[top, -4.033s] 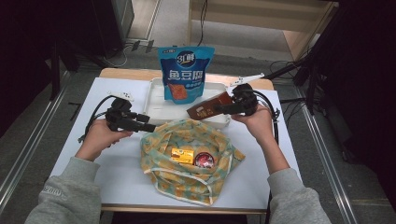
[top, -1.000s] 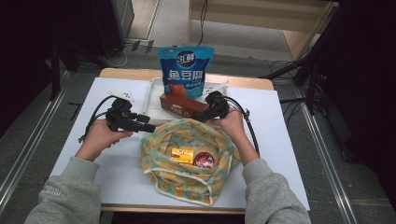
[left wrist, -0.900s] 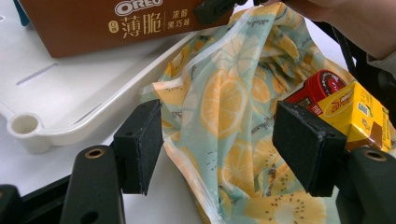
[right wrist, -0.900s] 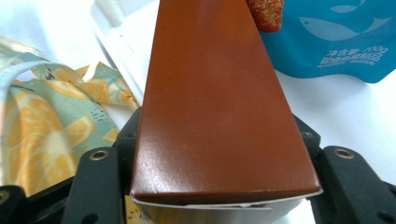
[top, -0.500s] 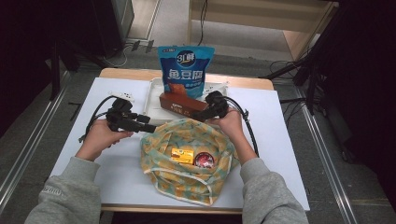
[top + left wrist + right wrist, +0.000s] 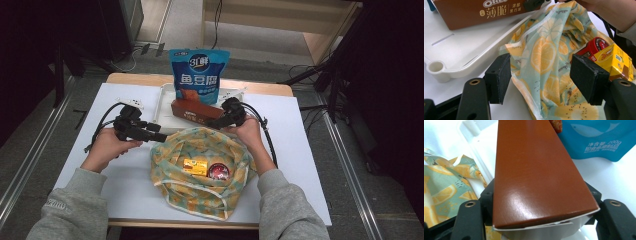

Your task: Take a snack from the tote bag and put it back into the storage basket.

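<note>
A brown biscuit box [image 6: 195, 111] lies in the white tray [image 6: 162, 107], in front of the blue snack pouch [image 6: 198, 72]. My right gripper [image 6: 210, 122] is at the box's right end; its jaws have just been opening, and the box [image 6: 534, 170] still sits between them. My left gripper [image 6: 162, 138] stands open at the left rim of the lemon-print cloth bag [image 6: 200, 172]. In the left gripper view its jaws [image 6: 542, 80] straddle the bag's edge [image 6: 544, 57] without pinching it. Inside the bag lie a yellow carton [image 6: 616, 58] and a red tin [image 6: 594, 47].
The tray [image 6: 461, 50] has a round socket at its near corner. The pouch [image 6: 596, 140] stands upright at the table's far edge. Cables trail from both grippers across the white tabletop [image 6: 300, 150]. The floor drops away on both sides.
The right gripper has carried the brown box from up at the right down and left into the tray. Over the last second both hands have barely moved.
</note>
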Motion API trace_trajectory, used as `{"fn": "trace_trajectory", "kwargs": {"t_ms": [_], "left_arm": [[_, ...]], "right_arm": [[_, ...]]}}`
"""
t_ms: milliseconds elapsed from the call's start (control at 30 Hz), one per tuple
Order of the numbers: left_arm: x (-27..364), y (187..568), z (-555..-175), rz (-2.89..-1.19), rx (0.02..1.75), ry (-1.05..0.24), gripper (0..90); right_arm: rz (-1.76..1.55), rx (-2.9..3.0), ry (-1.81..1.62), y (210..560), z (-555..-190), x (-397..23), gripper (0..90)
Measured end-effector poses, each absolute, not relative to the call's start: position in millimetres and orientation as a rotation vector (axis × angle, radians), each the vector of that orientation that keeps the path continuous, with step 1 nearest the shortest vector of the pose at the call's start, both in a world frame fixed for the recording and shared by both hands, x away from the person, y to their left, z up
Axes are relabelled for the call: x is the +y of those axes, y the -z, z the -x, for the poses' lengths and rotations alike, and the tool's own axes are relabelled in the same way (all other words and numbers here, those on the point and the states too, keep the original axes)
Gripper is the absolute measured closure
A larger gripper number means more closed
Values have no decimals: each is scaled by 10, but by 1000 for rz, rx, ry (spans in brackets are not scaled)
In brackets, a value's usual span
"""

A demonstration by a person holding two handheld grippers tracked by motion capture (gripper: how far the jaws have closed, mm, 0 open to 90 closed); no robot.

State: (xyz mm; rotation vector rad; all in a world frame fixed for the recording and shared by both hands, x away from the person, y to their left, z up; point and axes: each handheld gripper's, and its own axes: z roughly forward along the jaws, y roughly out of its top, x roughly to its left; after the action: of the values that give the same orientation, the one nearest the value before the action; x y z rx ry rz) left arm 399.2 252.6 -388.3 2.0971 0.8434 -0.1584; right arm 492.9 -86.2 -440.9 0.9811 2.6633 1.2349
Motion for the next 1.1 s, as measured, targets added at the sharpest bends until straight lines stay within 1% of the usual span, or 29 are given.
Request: {"fn": "trace_trajectory", "kwargs": {"t_ms": [100, 200, 267, 400, 633, 667, 700, 800, 1033, 1100], "left_arm": [[2524, 3887, -3993, -2104, 843, 159, 340], [2521, 3887, -3992, -2104, 838, 161, 339], [2521, 3887, -3993, -2104, 839, 161, 340], [2523, 3887, -3992, -2103, 837, 159, 339], [2526, 3884, -3991, -2101, 841, 159, 340], [2526, 3882, -3989, -2099, 841, 158, 339], [2525, 3879, -3988, -2101, 838, 155, 339], [2521, 3881, -3988, -2101, 837, 158, 339], [2526, 3878, -3987, -2101, 838, 154, 340], [2526, 3878, -3986, -2100, 838, 153, 339]], "right_arm": [[-988, 2658, -1207, 4407, -4934, -875, 313], [-994, 2653, -1145, 4416, -4925, -861, 304], [-979, 2657, -1105, 4420, -4911, -848, 303], [-997, 2642, -1146, 4391, -4916, -868, 295], [-992, 2608, -1182, 4251, -4868, -901, 300], [-985, 2603, -1184, 4226, -4859, -906, 313], [-968, 2575, -1171, 4168, -4832, -916, 353], [-972, 2570, -1186, 4124, -4814, -927, 373], [-974, 2542, -1229, 4033, -4742, -900, 462], [-967, 2538, -1251, 4015, -4727, -876, 501]]}}
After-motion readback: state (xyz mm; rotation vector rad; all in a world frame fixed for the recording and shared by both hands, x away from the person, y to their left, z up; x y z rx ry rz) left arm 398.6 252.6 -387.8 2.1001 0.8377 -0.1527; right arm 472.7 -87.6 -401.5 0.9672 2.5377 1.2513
